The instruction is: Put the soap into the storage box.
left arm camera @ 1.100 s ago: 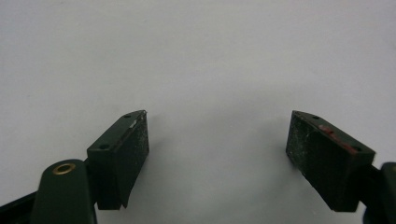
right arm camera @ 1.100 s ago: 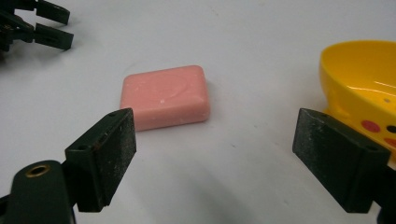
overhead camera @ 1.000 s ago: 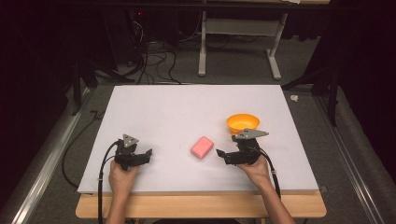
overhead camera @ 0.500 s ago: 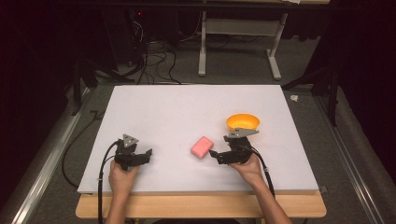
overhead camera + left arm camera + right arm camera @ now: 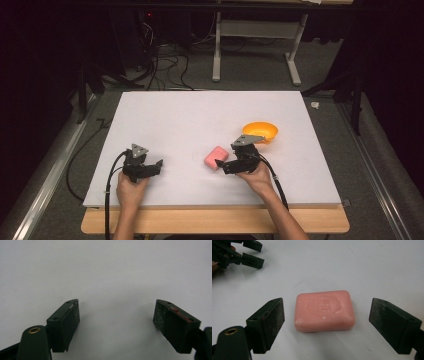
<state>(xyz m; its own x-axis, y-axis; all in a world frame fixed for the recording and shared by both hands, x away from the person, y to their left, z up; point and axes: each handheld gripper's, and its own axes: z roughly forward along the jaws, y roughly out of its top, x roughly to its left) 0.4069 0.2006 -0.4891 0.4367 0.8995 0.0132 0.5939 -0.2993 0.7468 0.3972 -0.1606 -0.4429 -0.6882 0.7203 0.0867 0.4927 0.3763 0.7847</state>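
Observation:
A pink bar of soap [image 5: 215, 156] lies flat on the white table [image 5: 200, 115], right of centre. In the right gripper view the soap [image 5: 324, 310] sits on the table between the two black jaws, with a gap on each side. My right gripper [image 5: 226, 161] [image 5: 325, 315] is open and points left at the soap. Nothing lies between the jaws of my left gripper [image 5: 156, 167] [image 5: 116, 312], which rests open near the front left, pointing right over bare table. An orange bowl [image 5: 260, 131] stands just behind the right hand.
The left gripper [image 5: 249, 255] appears at the top left of the right gripper view, well away from the soap. A wooden strip [image 5: 215, 220] runs along the table's front edge. Cables and a stand's legs [image 5: 295, 75] lie on the floor beyond.
My right gripper has moved left from beside the bowl until its open jaws flank the soap. The left gripper and the soap have stayed put.

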